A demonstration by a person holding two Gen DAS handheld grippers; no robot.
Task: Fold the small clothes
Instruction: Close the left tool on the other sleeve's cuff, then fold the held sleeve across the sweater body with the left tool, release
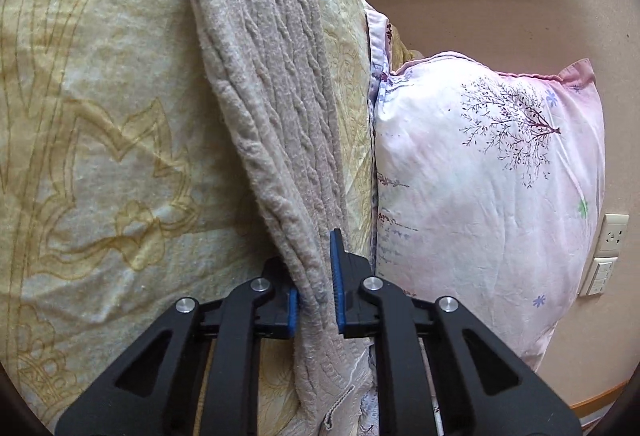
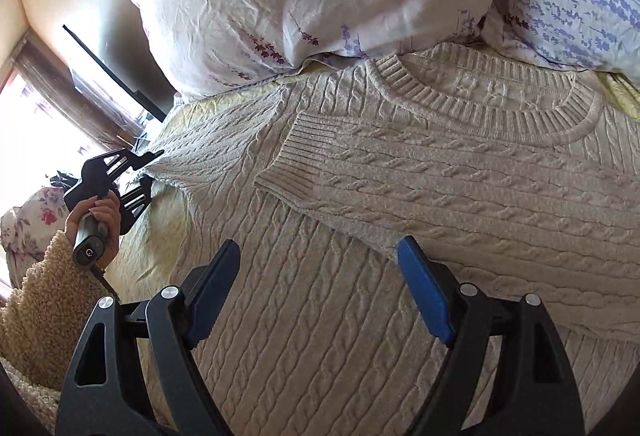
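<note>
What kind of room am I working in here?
Most likely a bedroom: the sweater lies on a bed with a yellow quilted bedspread, floral pillows stand against a wall with switches, and a window sits at the side.

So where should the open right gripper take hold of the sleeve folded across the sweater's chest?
At the ribbed cuff of the sleeve: it is the free end, lying flat on the sweater. The open right gripper should probably come from above, pinching the cuff's edge only, not the body layer beneath.
</note>
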